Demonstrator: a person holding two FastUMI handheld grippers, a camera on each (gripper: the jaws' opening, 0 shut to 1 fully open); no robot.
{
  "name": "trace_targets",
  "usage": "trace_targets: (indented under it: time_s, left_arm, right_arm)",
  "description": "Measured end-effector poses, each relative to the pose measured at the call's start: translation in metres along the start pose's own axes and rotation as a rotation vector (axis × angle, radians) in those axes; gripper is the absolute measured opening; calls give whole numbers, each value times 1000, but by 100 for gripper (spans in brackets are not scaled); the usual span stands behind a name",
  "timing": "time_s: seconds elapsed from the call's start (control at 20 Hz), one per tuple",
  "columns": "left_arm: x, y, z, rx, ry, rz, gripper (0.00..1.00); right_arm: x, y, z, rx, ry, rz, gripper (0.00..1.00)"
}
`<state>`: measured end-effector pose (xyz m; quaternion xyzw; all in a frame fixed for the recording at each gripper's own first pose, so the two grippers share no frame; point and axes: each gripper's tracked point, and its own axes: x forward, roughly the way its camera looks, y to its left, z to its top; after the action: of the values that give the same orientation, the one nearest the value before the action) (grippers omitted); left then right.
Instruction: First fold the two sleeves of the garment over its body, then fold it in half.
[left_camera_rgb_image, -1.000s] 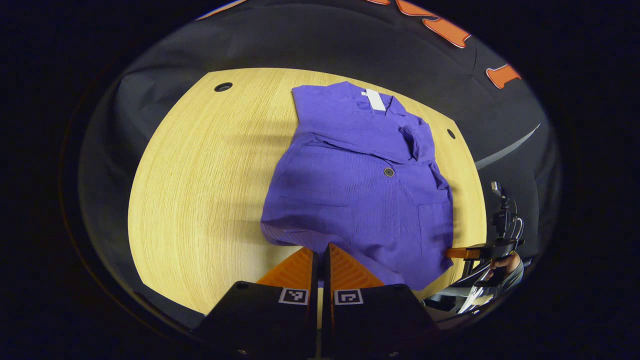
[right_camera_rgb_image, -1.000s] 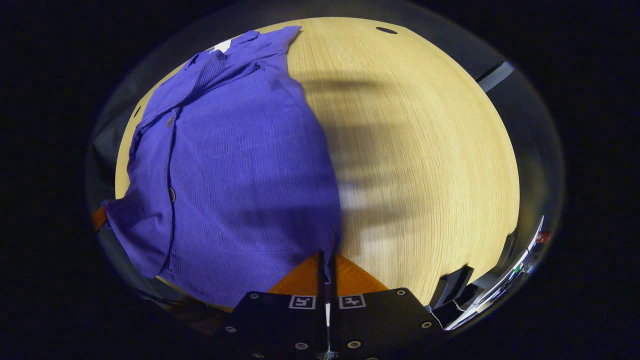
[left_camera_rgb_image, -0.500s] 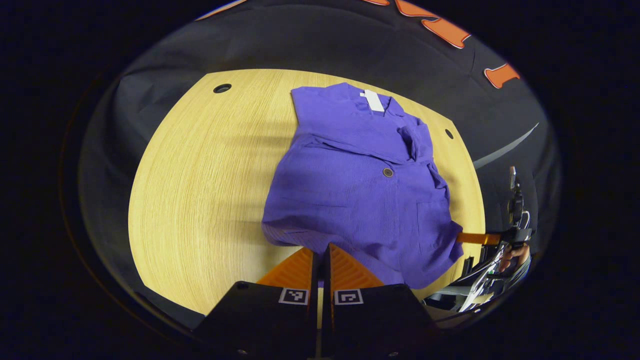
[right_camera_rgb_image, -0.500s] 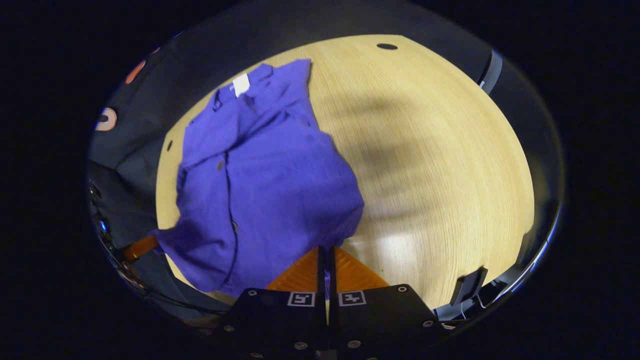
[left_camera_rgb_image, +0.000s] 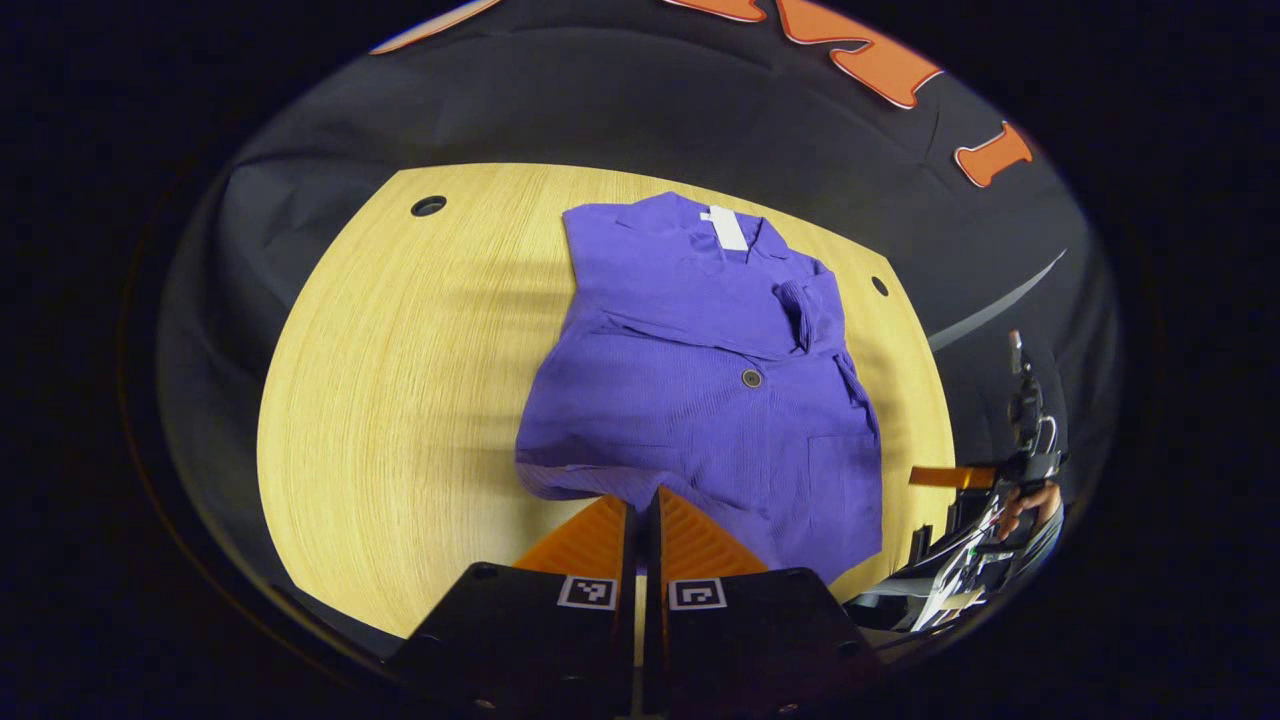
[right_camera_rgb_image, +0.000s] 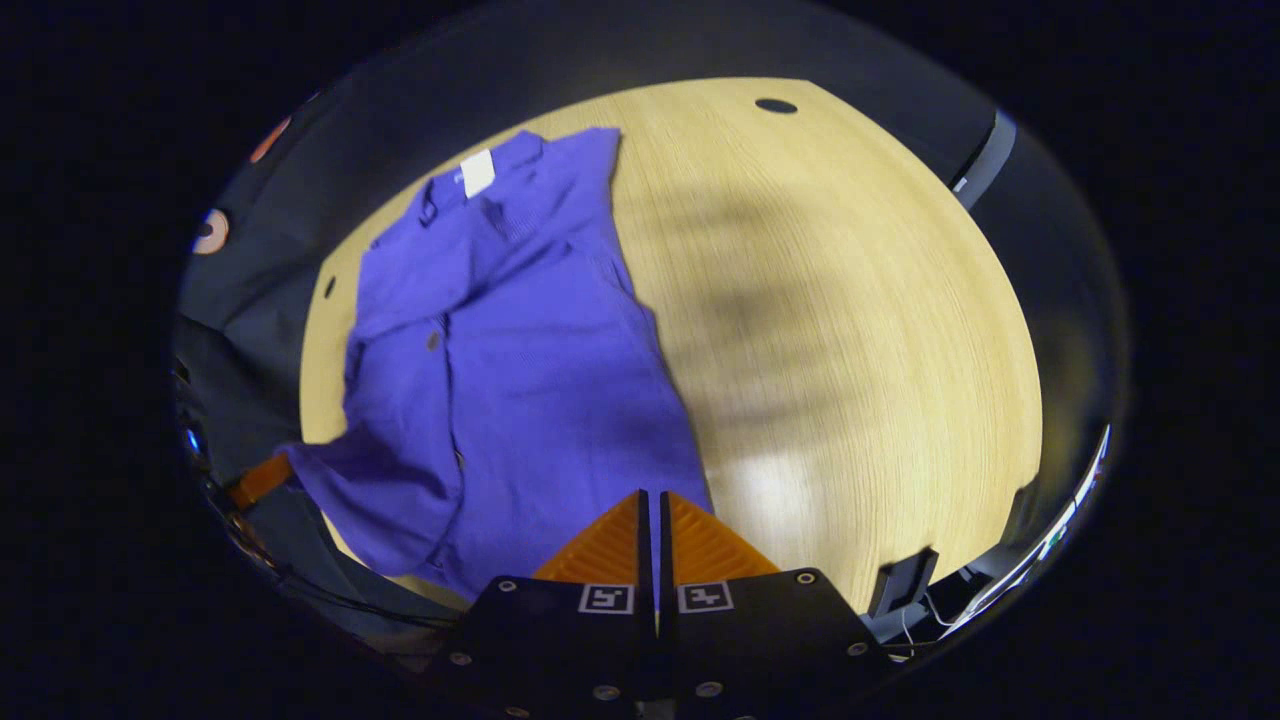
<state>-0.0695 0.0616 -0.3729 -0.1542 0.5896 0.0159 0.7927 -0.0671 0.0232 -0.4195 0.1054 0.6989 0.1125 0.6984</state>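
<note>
Garment (left_camera_rgb_image: 700, 390): purple buttoned shirt, lying flat on the wooden table (left_camera_rgb_image: 400, 380), toward the table's far and right-hand portion as my left gripper view has it; collar with white tag (left_camera_rgb_image: 724, 228) points at the booth wall, hem lies nearest me, so the long axis runs from me away toward the wall; both sleeves appear folded in over the body, giving a narrow, roughly rectangular outline, which I judge to be the first step done; the fold in half remains, with the hem still lying well apart from the collar. Left gripper (left_camera_rgb_image: 640, 510): fingers clenched together at the hem's near edge; whether cloth is pinched between them I cannot tell. Right gripper (right_camera_rgb_image: 652, 515): fingers likewise closed, tips at the hem's other corner (right_camera_rgb_image: 690, 480); a grip on fabric not confirmable. Hem corner beside the left gripper, in the right gripper view, hangs slightly past the table edge (right_camera_rgb_image: 380, 520).
</note>
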Motion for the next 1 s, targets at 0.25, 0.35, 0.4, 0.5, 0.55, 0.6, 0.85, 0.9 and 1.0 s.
trace_targets:
  time_s: [0.25, 0.35, 0.4, 0.5, 0.55, 0.6, 0.85, 0.9, 1.0]
  left_arm:
    - [3, 3, -3, -16, 12, 9, 5]
    - [2, 5, -3, -11, 16, 14, 5]
    - [3, 6, -4, -8, 18, 18, 5]
    - [3, 5, -6, -12, 21, 22, 5]
    - [4, 6, -6, -14, 22, 24, 5]
    - [4, 6, -6, -15, 24, 23, 5]
    - [3, 7, -9, -35, 37, 33, 5]
    - [5, 10, -11, -37, 43, 40, 5]
    - [6, 14, -14, -36, 51, 46, 5]
  right_arm:
    - [31, -13, -44, -7, 120, -50, 20]
    - [37, -3, -53, -11, 143, -32, 30]
    - [40, -3, -57, -31, 154, -41, 35]
    - [43, -6, -62, -91, 161, -81, 36]
    - [42, -4, -60, -97, 149, -88, 36]
    - [42, -4, -59, -111, 141, -94, 35]
    - [42, -29, -50, -159, 72, -200, 64]
    - [47, -22, -55, -125, 91, -168, 79]
    - [45, -20, -54, -135, 101, -172, 91]
